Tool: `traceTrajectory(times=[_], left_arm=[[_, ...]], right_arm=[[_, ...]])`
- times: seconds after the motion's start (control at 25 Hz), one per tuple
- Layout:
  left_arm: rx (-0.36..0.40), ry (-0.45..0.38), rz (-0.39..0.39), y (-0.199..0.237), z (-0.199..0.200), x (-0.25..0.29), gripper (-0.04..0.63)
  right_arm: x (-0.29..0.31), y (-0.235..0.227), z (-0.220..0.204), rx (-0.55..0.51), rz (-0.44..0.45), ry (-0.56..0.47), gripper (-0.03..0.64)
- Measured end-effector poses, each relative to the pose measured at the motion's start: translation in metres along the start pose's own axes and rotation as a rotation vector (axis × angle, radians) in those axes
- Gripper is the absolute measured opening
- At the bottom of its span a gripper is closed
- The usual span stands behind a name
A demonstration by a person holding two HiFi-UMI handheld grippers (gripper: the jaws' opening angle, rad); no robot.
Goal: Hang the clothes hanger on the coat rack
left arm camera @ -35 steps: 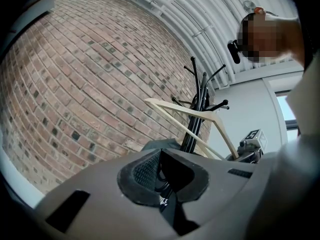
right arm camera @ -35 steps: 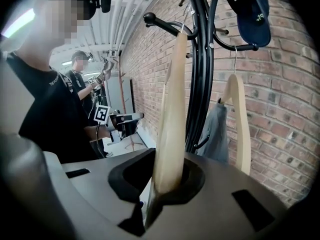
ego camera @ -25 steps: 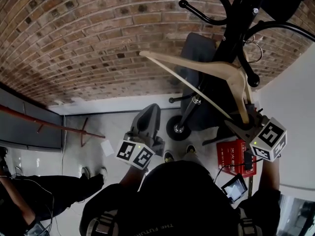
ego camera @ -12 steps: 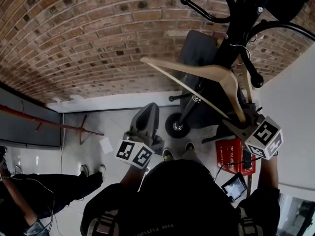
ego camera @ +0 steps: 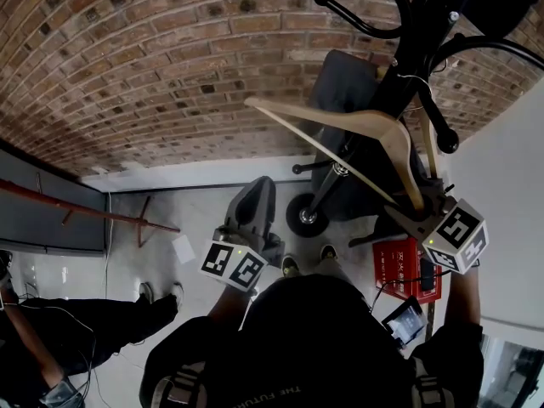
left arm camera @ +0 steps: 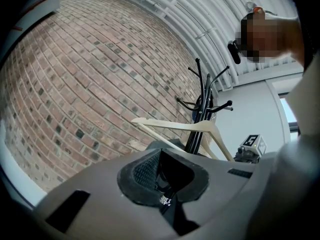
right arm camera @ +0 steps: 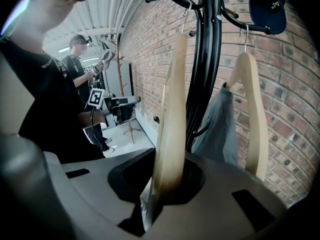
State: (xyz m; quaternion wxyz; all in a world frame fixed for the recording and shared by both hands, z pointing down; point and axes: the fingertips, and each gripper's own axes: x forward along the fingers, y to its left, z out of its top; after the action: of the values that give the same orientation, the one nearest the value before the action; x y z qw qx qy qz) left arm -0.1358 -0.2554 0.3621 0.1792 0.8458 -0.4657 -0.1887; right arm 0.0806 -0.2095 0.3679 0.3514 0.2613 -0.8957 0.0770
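A brick wall (ego camera: 170, 58) fills the background, with a pale floor (ego camera: 195, 206) at its foot. A white sheet (ego camera: 183, 250) and a red box (ego camera: 405, 266) lie on the floor. A grey garment (right arm camera: 220, 129) hangs beside a spare wooden hanger (right arm camera: 252, 109), under a dark blue cap (right arm camera: 267, 6). Further along the wall stands a second person (right arm camera: 75, 68) in black

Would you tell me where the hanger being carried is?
Head view, right of centre: the hanger sits in the right hand-held gripper, beside the coat rack.

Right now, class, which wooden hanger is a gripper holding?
The near hanger, clamped in the right gripper; the far hanger hangs by its hook on the coat rack.
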Motion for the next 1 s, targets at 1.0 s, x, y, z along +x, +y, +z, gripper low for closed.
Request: traceTrajectory(times=[1.0], left_arm=[[0.003,0.013,-0.002,-0.006,-0.003,-0.005,0.020]], right_arm=[[-0.010,-0.027,0.008,0.004,-0.178,-0.112,0.084]])
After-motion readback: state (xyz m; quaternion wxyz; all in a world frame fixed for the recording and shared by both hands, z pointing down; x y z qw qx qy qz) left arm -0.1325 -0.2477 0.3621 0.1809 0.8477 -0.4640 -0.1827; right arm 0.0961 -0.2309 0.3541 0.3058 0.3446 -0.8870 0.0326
